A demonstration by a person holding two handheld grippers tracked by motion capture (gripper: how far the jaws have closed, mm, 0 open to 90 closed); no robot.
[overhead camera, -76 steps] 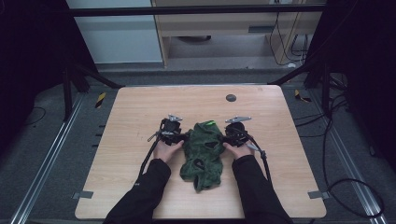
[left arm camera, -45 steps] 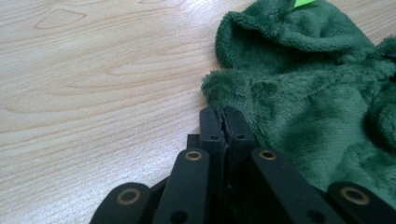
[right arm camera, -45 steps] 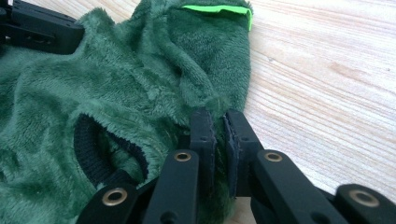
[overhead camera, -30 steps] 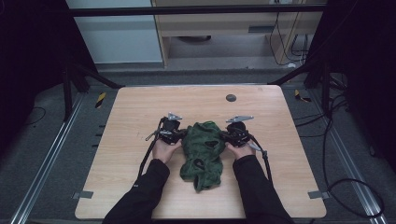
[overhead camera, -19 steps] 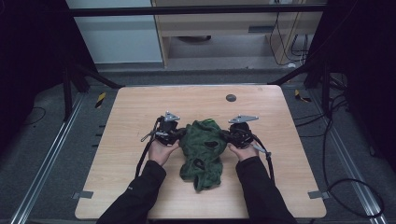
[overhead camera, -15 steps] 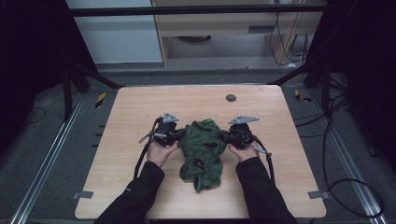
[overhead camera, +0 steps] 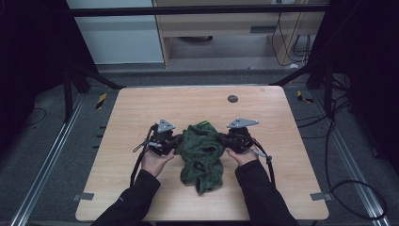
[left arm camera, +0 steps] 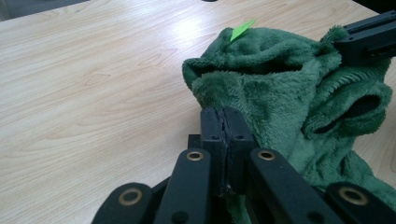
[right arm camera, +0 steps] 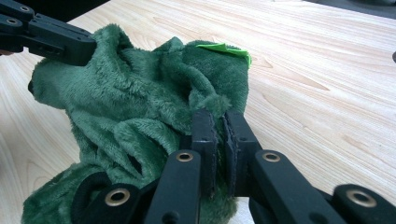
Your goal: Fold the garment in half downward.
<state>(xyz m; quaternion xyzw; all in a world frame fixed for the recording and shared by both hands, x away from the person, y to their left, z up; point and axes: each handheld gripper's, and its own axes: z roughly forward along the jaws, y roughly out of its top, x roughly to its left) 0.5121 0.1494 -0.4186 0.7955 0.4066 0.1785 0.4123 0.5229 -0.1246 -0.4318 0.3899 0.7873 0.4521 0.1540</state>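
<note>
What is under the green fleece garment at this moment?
The wooden table lies under the green fleece garment, whose lower end rests on it. Both grippers, left gripper and right gripper, pinch its upper edge. Anything beneath the folds is covered.

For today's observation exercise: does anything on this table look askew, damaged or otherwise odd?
Nothing looks damaged or spilled. The green fleece garment is crumpled and bunched, not flat, pinched on either side by the left gripper and right gripper. A bright green tag sticks up at its top edge. A small dark round mark sits on the table.
</note>
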